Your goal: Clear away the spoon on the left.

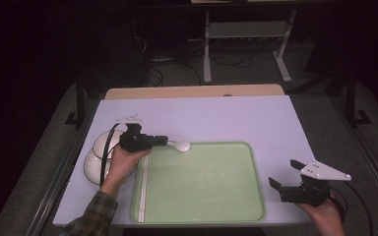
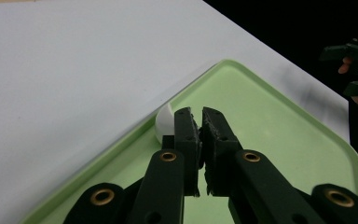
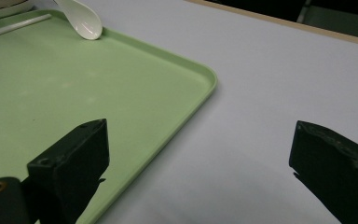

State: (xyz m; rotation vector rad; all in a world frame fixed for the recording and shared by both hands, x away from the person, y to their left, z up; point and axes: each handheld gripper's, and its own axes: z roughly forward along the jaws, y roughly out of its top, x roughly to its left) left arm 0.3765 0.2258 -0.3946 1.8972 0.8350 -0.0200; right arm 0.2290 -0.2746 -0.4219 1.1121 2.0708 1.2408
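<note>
The left gripper (image 1: 163,141) pinches a white spoon (image 1: 181,145) by its handle over the far rim of the green tray (image 1: 202,206). White bowls (image 1: 96,157) sit just behind its hand. The right gripper (image 1: 284,173) hovers spread beside the tray's right edge.

spoon (image 2: 164,122) handle hidden behind left hand-held gripper (image 2: 200,122), bowls (image 3: 4,5) cut off
</note>
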